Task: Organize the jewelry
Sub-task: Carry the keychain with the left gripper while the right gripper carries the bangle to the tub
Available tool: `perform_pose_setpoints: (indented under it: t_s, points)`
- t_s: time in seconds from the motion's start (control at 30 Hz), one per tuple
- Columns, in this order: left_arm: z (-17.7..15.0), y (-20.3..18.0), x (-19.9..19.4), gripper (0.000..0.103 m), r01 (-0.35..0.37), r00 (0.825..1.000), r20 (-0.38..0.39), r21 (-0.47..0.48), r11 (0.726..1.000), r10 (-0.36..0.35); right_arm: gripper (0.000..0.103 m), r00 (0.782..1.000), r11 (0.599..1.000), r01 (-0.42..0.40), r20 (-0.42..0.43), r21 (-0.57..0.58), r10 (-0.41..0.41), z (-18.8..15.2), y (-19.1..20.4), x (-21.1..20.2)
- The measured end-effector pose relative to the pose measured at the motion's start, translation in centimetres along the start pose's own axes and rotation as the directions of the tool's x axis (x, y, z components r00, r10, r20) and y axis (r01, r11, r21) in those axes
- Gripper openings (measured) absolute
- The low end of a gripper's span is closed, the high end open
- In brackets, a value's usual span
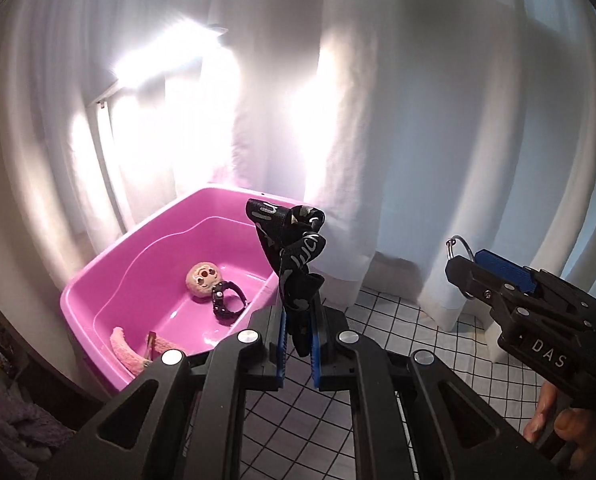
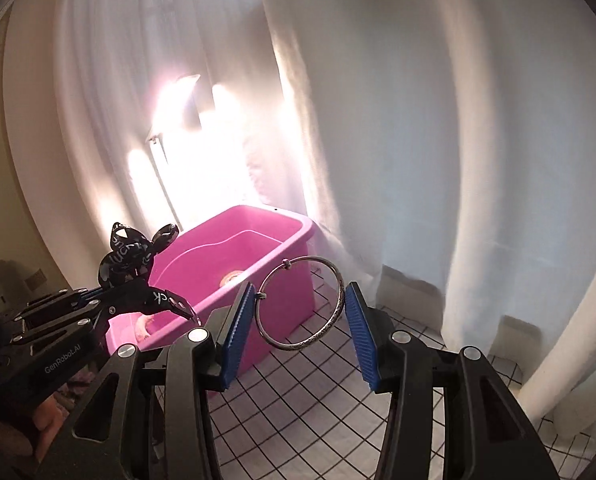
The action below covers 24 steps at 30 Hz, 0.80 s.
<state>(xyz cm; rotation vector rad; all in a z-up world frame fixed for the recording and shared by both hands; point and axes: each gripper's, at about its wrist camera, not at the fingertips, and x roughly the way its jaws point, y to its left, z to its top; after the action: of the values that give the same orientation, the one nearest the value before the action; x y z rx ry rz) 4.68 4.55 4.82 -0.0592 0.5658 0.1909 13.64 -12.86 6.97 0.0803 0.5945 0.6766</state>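
My left gripper (image 1: 296,344) is shut on a black ribbon bow with pale lettering (image 1: 294,256), held up above the near right corner of a pink plastic tub (image 1: 98,280). The bow also shows in the right wrist view (image 2: 132,264). My right gripper (image 2: 299,312) is shut on a silver bangle (image 2: 337,304), held across its width between the blue pads, above the checked cloth right of the tub (image 2: 282,280). In the left wrist view the bangle (image 1: 459,246) sticks out of the right gripper (image 1: 471,270).
Inside the tub lie a round plush skull charm (image 1: 204,276), a black watch (image 1: 228,300) and a pink fuzzy band (image 1: 130,350). A white black-gridded cloth (image 1: 397,320) covers the table. White curtains (image 1: 417,140) hang close behind.
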Motion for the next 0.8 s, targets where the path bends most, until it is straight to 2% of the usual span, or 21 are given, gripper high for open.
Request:
perform_pose_setpoints:
  t_s: [0.2, 0.43, 0.53, 0.67, 0.8]
  points:
    - [3.1, 7.0, 0.8, 0.009, -0.088, 0.996, -0.010, -0.038, 0.995, 0.088, 0.045, 0.996, 0.996, -0.084, -0.015, -0.001, 0.084, 3.1, 4.3, 4.9]
    - [3.9, 13.5, 5.3, 0.009, -0.103, 0.986, -0.144, -0.094, 0.990, 0.088, 0.045, 0.989, 0.993, -0.111, -0.105, -0.032, 0.107, 5.6, 9.4, 12.5]
    - [3.2, 15.1, 8.2, 0.009, -0.114, 0.967, -0.239, -0.114, 0.987, 0.084, 0.045, 0.974, 0.994, -0.105, -0.203, -0.025, 0.098, 5.6, 10.7, 16.2]
    - [2.2, 16.8, 11.9, 0.009, -0.114, 0.929, -0.366, -0.139, 0.984, 0.056, 0.045, 0.952, 0.996, -0.073, -0.300, -0.046, 0.055, 5.0, 11.9, 20.2]
    - [1.7, 17.7, 14.3, 0.009, -0.099, 0.902, -0.431, -0.136, 0.986, 0.031, 0.045, 0.932, 0.998, -0.045, -0.363, -0.054, 0.022, 4.4, 12.2, 22.8]
